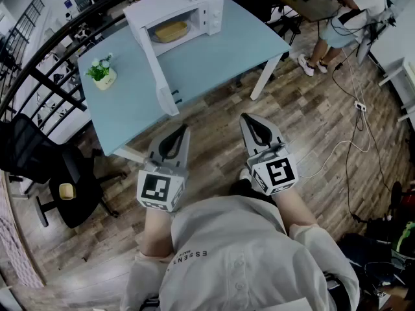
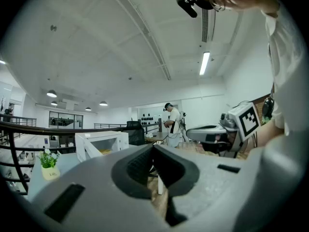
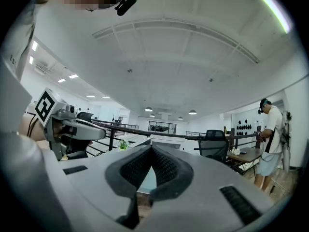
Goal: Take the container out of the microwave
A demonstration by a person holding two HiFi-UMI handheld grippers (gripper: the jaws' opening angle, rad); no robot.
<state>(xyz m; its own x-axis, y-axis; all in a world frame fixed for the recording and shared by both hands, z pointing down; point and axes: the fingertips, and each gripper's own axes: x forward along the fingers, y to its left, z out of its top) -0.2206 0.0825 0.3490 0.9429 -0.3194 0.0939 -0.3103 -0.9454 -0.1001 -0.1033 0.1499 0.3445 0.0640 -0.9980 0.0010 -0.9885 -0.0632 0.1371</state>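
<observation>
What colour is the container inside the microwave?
The container is pale yellow, seen best in the head view inside the open microwave.

White microwave [image 1: 209, 8]; yellow container [image 1: 170, 31]; pale-blue table [image 1: 227, 50]; brown wood-grain floor [image 1: 214, 154]; green plant [image 1: 99, 69]

container [image 1: 170, 31] in microwave [image 1: 209, 10], on table [image 1: 224, 52], plant [image 1: 102, 71] left

A yellowish container [image 1: 171, 31] sits inside the white, open-doored microwave [image 1: 185, 0].
</observation>
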